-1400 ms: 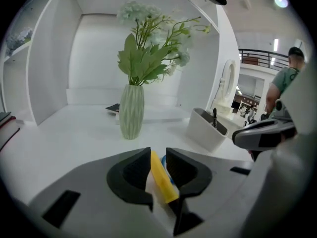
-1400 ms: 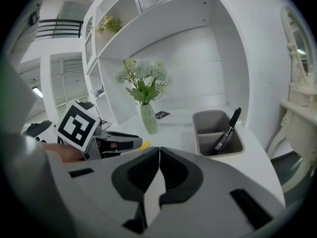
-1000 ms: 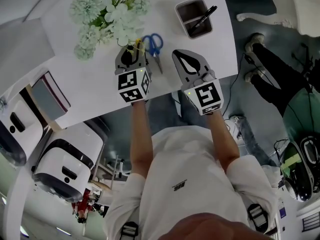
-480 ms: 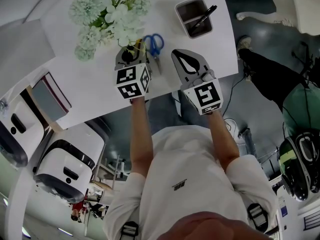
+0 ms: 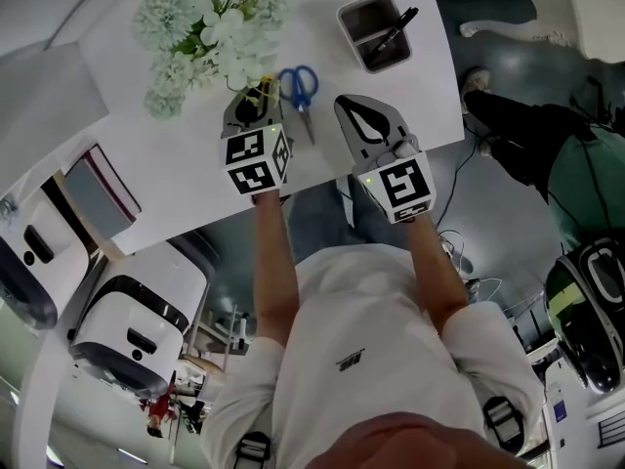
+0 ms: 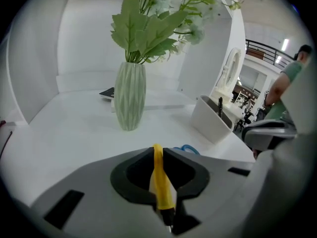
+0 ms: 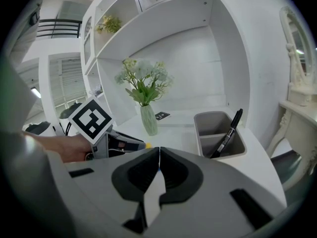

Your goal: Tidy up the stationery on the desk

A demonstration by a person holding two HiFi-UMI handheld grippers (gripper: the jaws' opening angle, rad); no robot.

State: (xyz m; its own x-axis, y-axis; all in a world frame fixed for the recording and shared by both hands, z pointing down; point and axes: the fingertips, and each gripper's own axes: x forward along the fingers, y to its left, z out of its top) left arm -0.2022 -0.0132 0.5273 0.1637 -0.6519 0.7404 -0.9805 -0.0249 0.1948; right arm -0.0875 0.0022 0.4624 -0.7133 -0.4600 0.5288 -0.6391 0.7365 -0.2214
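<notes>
My left gripper (image 5: 252, 96) hangs over the white desk (image 5: 176, 154) just in front of the flower vase, shut on a yellow pen (image 6: 159, 182). The pen runs lengthwise between the jaws, and its tip pokes out ahead (image 5: 266, 86). Blue-handled scissors (image 5: 299, 90) lie flat between my two grippers, partly hidden in the left gripper view (image 6: 186, 148). My right gripper (image 5: 355, 106) hovers near the desk's front edge, shut with nothing in it (image 7: 158, 150). A grey pen holder (image 5: 375, 33) ahead of it holds a black pen (image 7: 228, 131).
A ribbed green vase (image 6: 130, 96) of pale flowers (image 5: 207, 27) stands at the back left. A small dark card (image 7: 161, 115) lies by the back wall. The desk's front edge (image 5: 322, 176) runs just behind both grippers. A person (image 5: 547, 135) stands at the right.
My left gripper has edged a little farther onto the desk with the yellow pen. The right gripper has barely moved.
</notes>
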